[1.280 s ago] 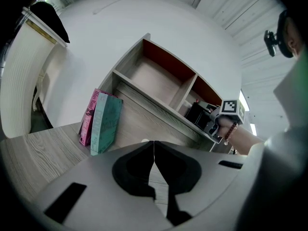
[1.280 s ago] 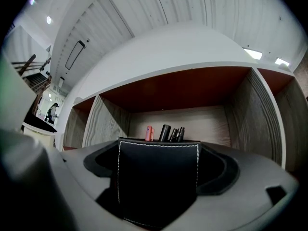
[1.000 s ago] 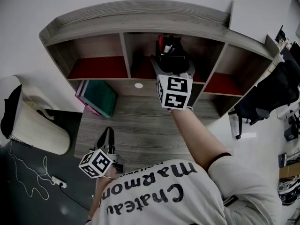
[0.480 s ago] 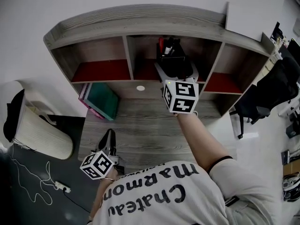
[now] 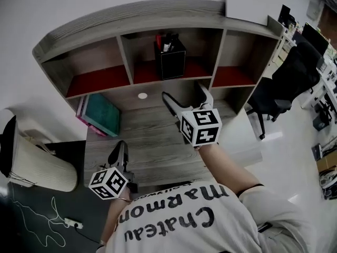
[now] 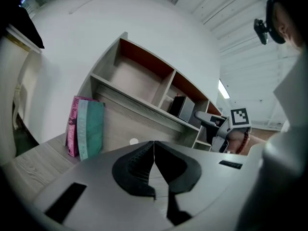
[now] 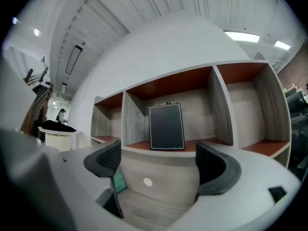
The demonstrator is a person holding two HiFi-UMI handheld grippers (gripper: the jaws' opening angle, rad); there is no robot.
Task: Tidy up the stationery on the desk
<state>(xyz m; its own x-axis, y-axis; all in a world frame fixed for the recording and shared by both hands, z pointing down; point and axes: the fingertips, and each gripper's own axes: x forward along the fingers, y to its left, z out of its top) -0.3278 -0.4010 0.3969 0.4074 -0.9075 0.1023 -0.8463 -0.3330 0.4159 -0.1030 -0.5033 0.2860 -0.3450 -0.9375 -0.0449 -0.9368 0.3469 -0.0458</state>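
**Pen holder shelved, my right hand-held gripper backing away**

The shelf unit (image 5: 158,15) stands at the back of the bench (image 5: 152,152), its three cubbies open towards me. I can make out no loose stationery on the wood grain of the bench. Two books (image 5: 100,115), one teal and one pink, lean at the left under the lowest shelf board.

My right hand-held gripper (image 5: 183,95) hangs over the middle of the bench. Its jaws are spread wide with nothing between them, only the shelf front showing through the gap. My left hand-held gripper (image 5: 120,147) sits low near the front edge, jaws pressed together on nothing.

The black pen holder (image 5: 169,59), the thing I was tidying, stands upright in the middle cubby on its red floor. Pens (image 5: 166,40) poke out of its top.

I judge the placing step finished and this to be the retreat. Next I would scan for anything still out. The leaning books look like the only candidates, and squaring them up would call for my left jaws to open first.

A second ago my right jaws were up in the middle cubby at the pen holder. Half a second ago they were just in front of it, and now they are well clear. My left hand-held gripper has barely shifted.
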